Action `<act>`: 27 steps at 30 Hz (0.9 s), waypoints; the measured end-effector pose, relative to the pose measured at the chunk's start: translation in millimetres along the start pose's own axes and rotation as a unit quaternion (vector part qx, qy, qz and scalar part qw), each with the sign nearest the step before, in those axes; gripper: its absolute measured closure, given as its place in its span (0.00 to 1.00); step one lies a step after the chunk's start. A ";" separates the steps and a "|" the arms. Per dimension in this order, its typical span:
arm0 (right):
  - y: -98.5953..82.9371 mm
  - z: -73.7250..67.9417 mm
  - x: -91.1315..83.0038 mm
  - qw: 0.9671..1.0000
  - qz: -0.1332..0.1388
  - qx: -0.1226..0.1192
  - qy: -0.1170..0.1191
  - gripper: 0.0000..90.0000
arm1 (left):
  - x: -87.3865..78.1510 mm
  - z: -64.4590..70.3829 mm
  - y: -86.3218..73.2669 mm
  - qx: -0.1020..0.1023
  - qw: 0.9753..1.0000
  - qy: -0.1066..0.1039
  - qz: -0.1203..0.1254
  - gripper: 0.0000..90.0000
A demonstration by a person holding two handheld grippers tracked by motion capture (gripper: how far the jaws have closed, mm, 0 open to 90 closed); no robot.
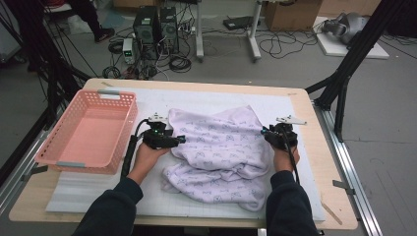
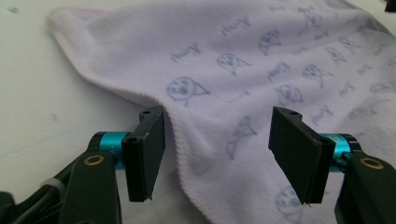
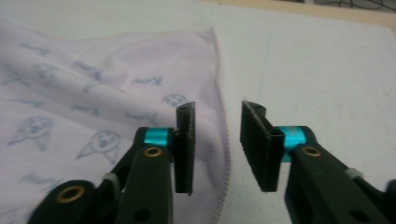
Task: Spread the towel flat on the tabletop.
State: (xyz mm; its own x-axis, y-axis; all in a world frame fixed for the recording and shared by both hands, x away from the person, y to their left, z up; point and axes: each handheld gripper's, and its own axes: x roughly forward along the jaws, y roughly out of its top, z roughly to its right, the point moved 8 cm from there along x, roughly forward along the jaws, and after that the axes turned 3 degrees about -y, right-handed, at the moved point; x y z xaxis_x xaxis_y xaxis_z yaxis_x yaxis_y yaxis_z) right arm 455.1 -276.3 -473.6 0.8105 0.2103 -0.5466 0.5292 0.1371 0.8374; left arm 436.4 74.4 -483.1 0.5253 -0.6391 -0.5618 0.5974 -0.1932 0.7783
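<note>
A pale lilac towel (image 1: 221, 152) printed with blue dog faces and words lies crumpled on the white mat. My left gripper (image 1: 181, 139) sits at the towel's left edge; in the left gripper view (image 2: 217, 154) its jaws stand wide apart with the hemmed edge of the towel (image 2: 243, 70) lying between them, not pinched. My right gripper (image 1: 264, 132) is at the towel's right edge. In the right gripper view (image 3: 217, 140) the jaws are open a little, straddling the towel's stitched hem (image 3: 226, 154), with cloth (image 3: 70, 102) to the left and bare mat to the right.
A pink plastic basket (image 1: 49, 147) stands on the left of the table, beside my left hand. The white mat (image 1: 206, 96) covers most of the wooden tabletop (image 1: 339, 196). Beyond the table are computer towers, cables and black frame legs on the floor.
</note>
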 end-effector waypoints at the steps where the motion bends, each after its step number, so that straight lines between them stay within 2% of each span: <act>1: 2.2 -1.3 -4.9 1.000 0.004 -0.004 0.007 0.68 | 0.7 2.3 -0.1 0.003 1.000 -0.004 -0.001 0.41; 4: 4.4 -7.2 -17.8 0.999 0.009 -0.013 0.037 0.66 | 5.4 6.8 -4.2 0.005 1.000 -0.003 -0.017 0.41; 5: 3.7 -9.2 -21.3 0.999 0.008 -0.018 0.046 0.66 | 7.5 7.8 -6.7 0.013 1.000 -0.001 -0.026 0.41; 7: 1.1 -11.8 -28.0 0.998 0.008 -0.029 0.053 0.65 | 11.9 9.3 -12.2 0.043 0.998 0.015 -0.046 0.41; 8: -1.2 -14.0 -32.0 0.997 0.007 -0.029 0.065 0.65 | 12.5 10.3 -12.8 0.056 0.997 0.024 -0.046 0.41; 9: -2.8 -14.5 -34.1 0.997 0.006 -0.034 0.067 0.64 | 12.7 10.6 -14.2 0.088 0.994 0.045 -0.044 0.44; 10: -6.0 -16.3 -37.4 0.997 0.000 -0.038 0.073 0.64 | 12.5 11.4 -15.3 0.120 0.991 0.054 -0.039 0.51; 11: -8.0 -18.4 -40.2 0.996 -0.001 -0.038 0.083 0.63 | 12.5 13.8 -16.1 0.121 0.991 0.039 -0.035 0.59; 13: -12.8 -22.2 -45.3 0.994 -0.003 -0.045 0.096 0.63 | 10.1 12.5 -14.3 0.143 0.988 0.054 -0.036 0.90; 15: -17.8 -25.6 -48.6 0.993 -0.007 -0.054 0.105 0.62 | 8.9 2.4 -10.0 0.126 0.989 0.077 -0.025 0.92; 16: -21.2 -27.7 -50.2 0.992 -0.011 -0.058 0.111 0.62 | 6.4 -6.0 -6.4 0.119 0.988 0.095 -0.016 0.92; 17: -24.7 -29.9 -51.7 0.991 -0.016 -0.059 0.117 0.61 | 4.2 -12.6 -3.4 0.105 0.988 0.108 -0.006 0.92; 18: -27.6 -31.2 -52.8 0.991 -0.021 -0.061 0.119 0.59 | -0.7 -23.8 3.1 0.079 0.988 0.128 0.018 0.92; 19: -32.6 -33.4 -53.2 0.990 -0.030 -0.065 0.123 0.58 | -5.8 -32.5 8.2 0.063 0.987 0.141 0.034 0.92; 21: -40.9 -36.4 -52.2 0.988 -0.047 -0.068 0.128 0.55 | -15.8 -49.3 17.3 0.028 0.983 0.168 0.062 0.92; 22: -44.8 -39.3 -50.6 0.987 -0.052 -0.065 0.134 0.53 | -17.8 -53.7 19.8 0.015 0.983 0.168 0.072 0.92; 24: -47.2 -45.0 -47.9 0.987 -0.055 -0.056 0.143 0.50 | -19.3 -57.6 20.9 0.003 0.983 0.166 0.077 0.92; 27: -43.5 -60.4 -42.2 0.984 -0.048 -0.046 0.164 0.50 | -16.1 -55.1 18.4 0.008 0.985 0.157 0.069 0.91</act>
State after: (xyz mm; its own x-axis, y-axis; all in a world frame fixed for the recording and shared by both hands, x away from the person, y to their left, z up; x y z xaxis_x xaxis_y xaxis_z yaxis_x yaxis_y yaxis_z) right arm 382.7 -232.6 -487.0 0.6257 0.4914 -0.6058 0.5617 0.2550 0.7870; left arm 472.4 122.2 -475.1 0.7646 -0.3985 -0.5065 0.4977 -0.1342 0.8569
